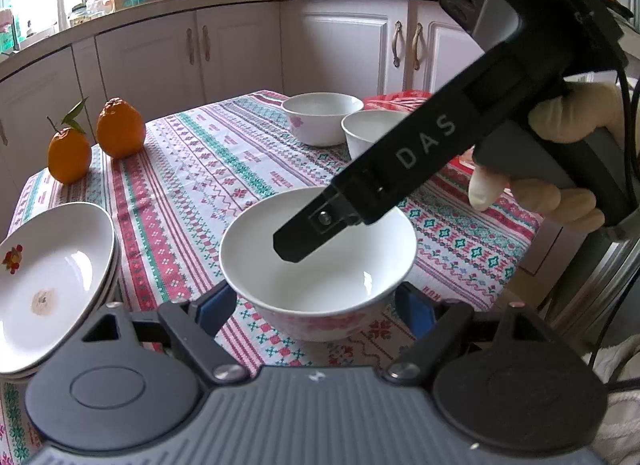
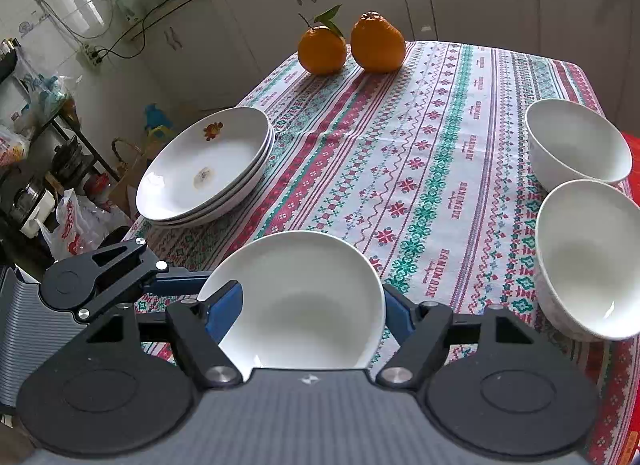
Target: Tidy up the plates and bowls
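Note:
A white bowl (image 1: 320,277) (image 2: 304,297) with a pink pattern outside stands on the patterned tablecloth (image 2: 420,145). My left gripper (image 1: 318,305) (image 2: 188,281) is open, its blue pads either side of the bowl's near wall with cloth showing in the gaps. My right gripper (image 2: 312,313) (image 1: 296,243) is open too. One of its fingers reaches down inside the bowl and the other stands by the outside of the rim. Two more white bowls (image 1: 320,117) (image 1: 372,133) (image 2: 576,141) (image 2: 588,257) stand side by side. A stack of white plates (image 1: 52,277) (image 2: 204,169) sits at the table's edge.
Two oranges (image 1: 120,129) (image 1: 68,157) (image 2: 378,43) (image 2: 322,51) stand at the far corner. A gloved hand (image 1: 572,113) holds the right gripper. Something red (image 1: 400,99) lies behind the two bowls. Kitchen cabinets ring the table; bags and clutter fill the floor beyond the plates.

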Motion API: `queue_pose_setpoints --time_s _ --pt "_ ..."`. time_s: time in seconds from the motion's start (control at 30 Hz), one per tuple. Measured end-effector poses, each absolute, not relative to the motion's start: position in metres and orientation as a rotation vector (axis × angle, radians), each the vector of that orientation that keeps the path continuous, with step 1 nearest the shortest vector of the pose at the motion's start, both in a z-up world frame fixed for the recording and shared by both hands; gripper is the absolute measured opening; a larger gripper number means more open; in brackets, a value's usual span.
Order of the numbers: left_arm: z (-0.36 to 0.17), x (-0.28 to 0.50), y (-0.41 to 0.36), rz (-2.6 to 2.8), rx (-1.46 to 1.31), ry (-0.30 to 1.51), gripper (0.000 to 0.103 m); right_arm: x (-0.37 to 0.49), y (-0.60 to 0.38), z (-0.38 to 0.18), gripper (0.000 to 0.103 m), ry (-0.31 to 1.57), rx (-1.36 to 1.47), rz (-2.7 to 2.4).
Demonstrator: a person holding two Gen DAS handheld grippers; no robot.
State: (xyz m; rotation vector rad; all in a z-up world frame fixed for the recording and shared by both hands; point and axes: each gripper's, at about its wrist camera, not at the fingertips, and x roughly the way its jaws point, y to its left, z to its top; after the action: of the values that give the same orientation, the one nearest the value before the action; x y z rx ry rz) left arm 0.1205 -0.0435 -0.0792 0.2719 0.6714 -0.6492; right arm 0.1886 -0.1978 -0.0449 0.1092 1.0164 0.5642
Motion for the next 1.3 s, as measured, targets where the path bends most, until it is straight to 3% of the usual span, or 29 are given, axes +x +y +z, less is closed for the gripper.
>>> queue_pose_setpoints --time_s 0.6,0.8,0.93,1.3 --pt "-0.085 0.129 -0.044 -0.645 0.287 0.674 0.086 0.193 -0.195 -0.046 0.080 1.008 0.094 0.559" --pt "-0.086 0.129 -0.044 -0.646 0.287 0.667 0.087 0.192 -0.193 -0.048 0.086 1.003 0.088 0.567" --pt "-0.088 0.129 -0.043 -0.644 0.290 0.681 0.089 0.190 -0.193 -0.047 0.099 0.992 0.102 0.589" --pt "-0.074 0.117 -0.031 -0.663 0.315 0.698 0.096 0.162 -0.198 -0.022 0.103 0.826 -0.087 0.505"
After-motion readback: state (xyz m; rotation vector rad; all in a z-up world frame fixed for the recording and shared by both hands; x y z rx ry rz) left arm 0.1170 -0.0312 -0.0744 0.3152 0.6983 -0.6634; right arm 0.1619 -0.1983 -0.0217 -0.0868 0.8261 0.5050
